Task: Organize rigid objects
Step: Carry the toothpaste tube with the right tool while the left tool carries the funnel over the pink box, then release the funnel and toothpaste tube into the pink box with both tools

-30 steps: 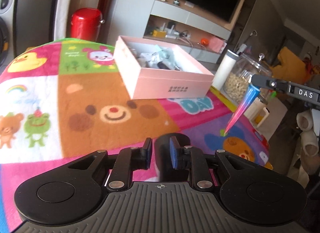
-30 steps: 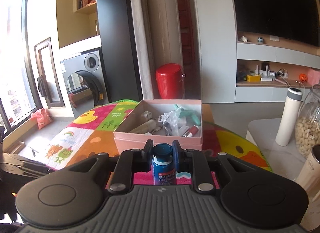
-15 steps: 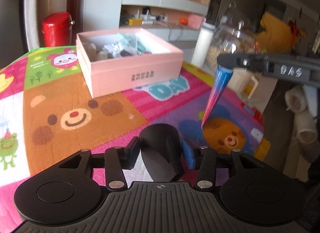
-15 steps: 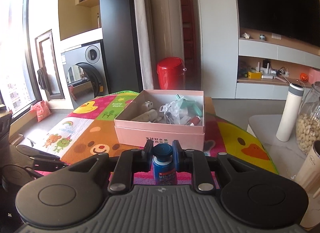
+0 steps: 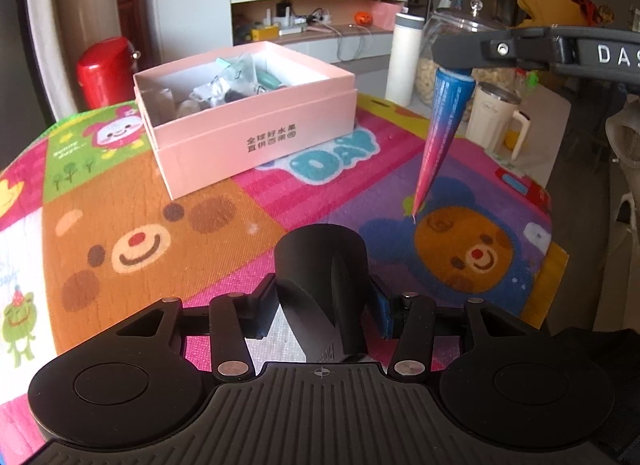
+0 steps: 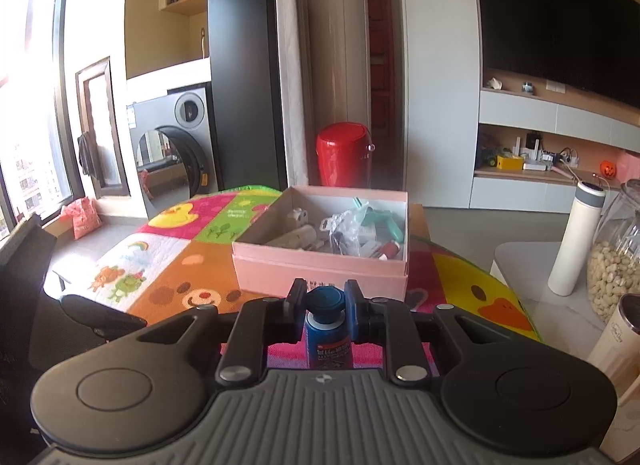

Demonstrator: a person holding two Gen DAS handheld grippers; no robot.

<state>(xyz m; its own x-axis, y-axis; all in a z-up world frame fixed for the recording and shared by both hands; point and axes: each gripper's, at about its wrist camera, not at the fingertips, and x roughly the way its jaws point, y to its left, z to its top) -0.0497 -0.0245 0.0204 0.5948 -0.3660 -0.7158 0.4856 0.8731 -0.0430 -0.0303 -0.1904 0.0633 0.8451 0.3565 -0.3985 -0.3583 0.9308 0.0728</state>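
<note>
The left gripper (image 5: 320,319) points steeply down at the mat (image 5: 192,233), its jaws spread around a black object (image 5: 322,277). The left pad appears clear of it; contact on the right pad cannot be confirmed, so the hold is uncertain. The right gripper (image 6: 325,305) points slightly below level toward the pink box (image 6: 320,269) and is pinched shut on the blue cap of a tube (image 5: 440,133), which hangs tip-down with its point near the mat.

Judged step: transfer both items into the box, which already holds several small items.

- Confirm a firm grip on the black object before lifting.
- Raise each item above the box wall before moving over it.
- Keep the tube vertical; a hanging tube may swing.
- Release over a free area inside the box, low, so nothing bounces out.
</note>
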